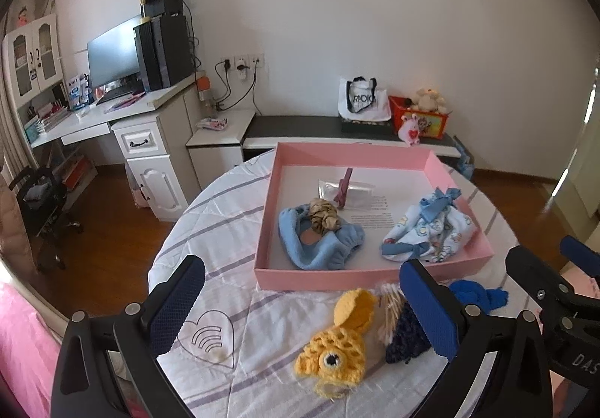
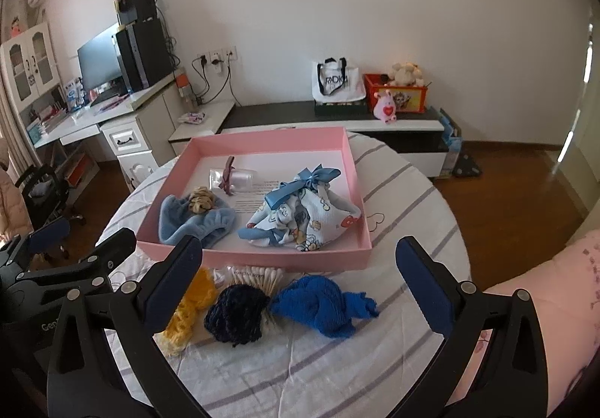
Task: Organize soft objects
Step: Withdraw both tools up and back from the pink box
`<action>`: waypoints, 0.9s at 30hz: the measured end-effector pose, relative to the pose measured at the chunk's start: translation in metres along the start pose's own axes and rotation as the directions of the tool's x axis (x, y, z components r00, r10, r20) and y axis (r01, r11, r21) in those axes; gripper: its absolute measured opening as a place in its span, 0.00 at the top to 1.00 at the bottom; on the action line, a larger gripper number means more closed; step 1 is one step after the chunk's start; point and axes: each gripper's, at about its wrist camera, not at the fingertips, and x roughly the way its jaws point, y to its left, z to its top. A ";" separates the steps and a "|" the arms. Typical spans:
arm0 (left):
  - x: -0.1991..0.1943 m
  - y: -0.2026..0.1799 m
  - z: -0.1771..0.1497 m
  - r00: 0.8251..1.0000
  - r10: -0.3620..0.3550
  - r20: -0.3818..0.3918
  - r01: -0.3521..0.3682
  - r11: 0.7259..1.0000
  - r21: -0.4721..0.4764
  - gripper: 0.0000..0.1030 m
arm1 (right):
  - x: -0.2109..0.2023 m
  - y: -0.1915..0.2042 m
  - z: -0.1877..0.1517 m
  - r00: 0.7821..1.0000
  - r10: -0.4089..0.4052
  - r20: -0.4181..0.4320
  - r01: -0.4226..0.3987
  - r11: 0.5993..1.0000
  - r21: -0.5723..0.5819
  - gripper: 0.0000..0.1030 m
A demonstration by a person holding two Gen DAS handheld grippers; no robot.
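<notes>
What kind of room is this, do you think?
Probably a bedroom or home study. A desk carries a computer monitor, a stuffed toy sits on a low cabinet by the wall, and the pink box stands on a quilted cloth with stripes.

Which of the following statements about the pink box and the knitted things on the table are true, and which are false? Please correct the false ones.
1. The pink box holds a light blue fleece band. True.
2. The yellow crochet piece lies inside the box. False: it lies on the table cloth, in front of the box.
3. Both grippers are open and hold nothing. True: left gripper, right gripper.
4. The bright blue knit piece is in the right gripper's grasp. False: it lies free on the cloth.
5. The printed cloth with blue ribbons is in the box. True.
</notes>
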 end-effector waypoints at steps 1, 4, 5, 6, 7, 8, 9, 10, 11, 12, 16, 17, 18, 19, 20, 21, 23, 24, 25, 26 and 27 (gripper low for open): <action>-0.006 0.000 -0.001 1.000 -0.004 0.007 0.004 1.000 0.001 0.00 | -0.006 0.002 -0.001 1.000 -0.005 0.010 0.005 1.000 -0.002 0.00; -0.025 0.001 -0.005 0.999 -0.008 0.039 0.008 1.000 0.001 0.00 | -0.021 0.003 -0.005 0.999 -0.007 0.036 0.007 1.000 -0.010 0.00; -0.030 0.000 -0.006 0.999 -0.009 0.049 0.009 1.000 0.001 0.00 | -0.026 0.004 -0.005 0.999 -0.006 0.046 0.007 1.000 -0.013 0.00; -0.035 0.000 -0.007 0.998 -0.009 0.060 0.009 1.000 0.000 0.00 | -0.031 0.005 -0.006 0.998 -0.007 0.056 0.008 1.000 -0.016 0.00; -0.042 0.000 -0.008 0.997 -0.005 0.074 0.005 1.000 -0.002 0.00 | -0.035 0.006 -0.007 0.998 -0.008 0.067 0.009 1.000 -0.020 0.00; -0.047 0.000 -0.010 0.996 -0.002 0.085 0.002 1.000 -0.003 0.00 | -0.039 0.007 -0.007 0.997 -0.009 0.074 0.010 1.000 -0.023 0.00; -0.053 0.000 -0.011 0.995 0.000 0.098 0.001 1.000 -0.004 0.00 | -0.044 0.008 -0.007 0.996 -0.009 0.086 0.011 1.000 -0.025 0.00; -0.059 0.000 -0.013 0.994 0.000 0.111 0.001 1.000 -0.004 0.00 | -0.050 0.009 -0.009 0.995 -0.008 0.100 0.011 1.000 -0.027 0.00; -0.065 -0.001 -0.015 0.992 0.000 0.124 0.001 1.000 -0.005 0.00 | -0.057 0.011 -0.009 0.993 -0.007 0.116 0.010 1.000 -0.029 0.00; -0.072 -0.001 -0.018 0.990 -0.001 0.139 0.001 1.000 -0.005 0.00 | -0.062 0.010 -0.009 0.991 -0.006 0.131 0.010 0.999 -0.031 0.00; -0.097 -0.003 -0.026 0.980 0.000 0.198 0.000 1.000 0.002 0.00 | -0.086 0.013 -0.012 0.982 -0.007 0.191 0.015 0.999 -0.037 0.00; -0.105 -0.004 -0.029 0.976 0.000 0.217 0.000 1.000 0.001 0.00 | -0.092 0.013 -0.013 0.979 -0.006 0.205 0.014 0.999 -0.039 0.00; -0.110 -0.005 -0.031 0.973 0.000 0.231 -0.001 1.000 0.001 0.00 | -0.097 0.012 -0.013 0.976 -0.005 0.220 0.014 0.999 -0.039 0.00; -0.114 -0.005 -0.033 0.970 0.002 0.242 -0.003 1.000 0.002 0.00 | -0.101 0.012 -0.014 0.973 -0.004 0.233 0.013 0.999 -0.039 0.00; -0.119 -0.006 -0.036 0.967 0.005 0.255 -0.006 1.000 0.003 0.00 | -0.107 0.013 -0.014 0.969 -0.005 0.248 0.015 0.999 -0.037 0.00; -0.122 -0.007 -0.038 0.964 0.006 0.264 -0.007 1.000 0.004 0.00 | -0.110 0.012 -0.014 0.967 -0.006 0.254 0.016 0.999 -0.036 0.00; -0.131 -0.007 -0.043 0.958 0.005 0.285 -0.006 1.000 0.005 0.00 | -0.119 0.013 -0.016 0.961 -0.008 0.276 0.019 0.999 -0.037 0.00; -0.135 -0.007 -0.046 0.955 0.004 0.297 -0.006 1.000 0.005 0.00 | -0.121 0.013 -0.016 0.959 -0.008 0.283 0.020 0.999 -0.038 0.00; -0.137 -0.007 -0.048 0.953 0.005 0.303 -0.006 1.000 0.003 0.00 | -0.125 0.014 -0.017 0.956 -0.008 0.293 0.021 0.999 -0.041 0.00; -0.139 -0.008 -0.050 0.951 0.005 0.309 -0.005 1.000 0.000 0.00 | -0.128 0.014 -0.018 0.954 -0.008 0.301 0.022 0.999 -0.043 0.00; -0.141 -0.008 -0.052 0.950 0.005 0.311 -0.005 1.000 -0.004 0.00 | -0.133 0.014 -0.019 0.950 -0.009 0.313 0.024 0.999 -0.045 0.00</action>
